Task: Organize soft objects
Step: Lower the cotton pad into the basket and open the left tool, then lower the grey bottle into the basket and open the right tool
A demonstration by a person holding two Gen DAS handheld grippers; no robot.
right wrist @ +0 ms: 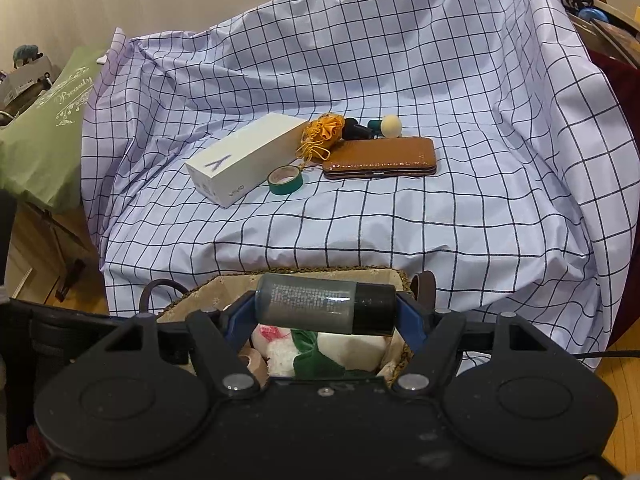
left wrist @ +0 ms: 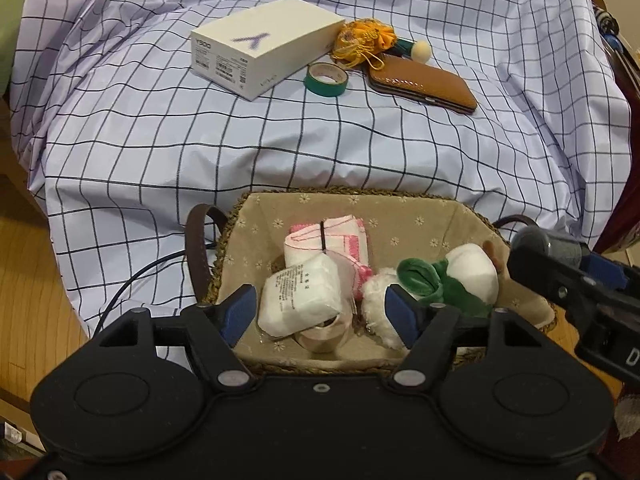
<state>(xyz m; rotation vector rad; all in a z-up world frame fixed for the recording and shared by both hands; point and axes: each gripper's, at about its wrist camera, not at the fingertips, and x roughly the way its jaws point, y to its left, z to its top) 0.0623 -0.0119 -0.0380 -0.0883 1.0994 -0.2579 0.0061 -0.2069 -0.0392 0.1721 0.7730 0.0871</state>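
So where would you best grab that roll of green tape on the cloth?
Across the green tape's outer wall, coming straight down from above. It lies flat with its hole facing up, and the white box crowds one side, so pinch across the free sides.

Tissue pack (left wrist: 300, 298) in basket (left wrist: 360, 196), left of plush toy (left wrist: 440, 284)

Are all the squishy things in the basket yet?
Mostly. The basket already holds a white packet, a pink cloth and a plush toy. The right tool grips a dark bottle above it. The orange pouch still lies on the checked cloth.
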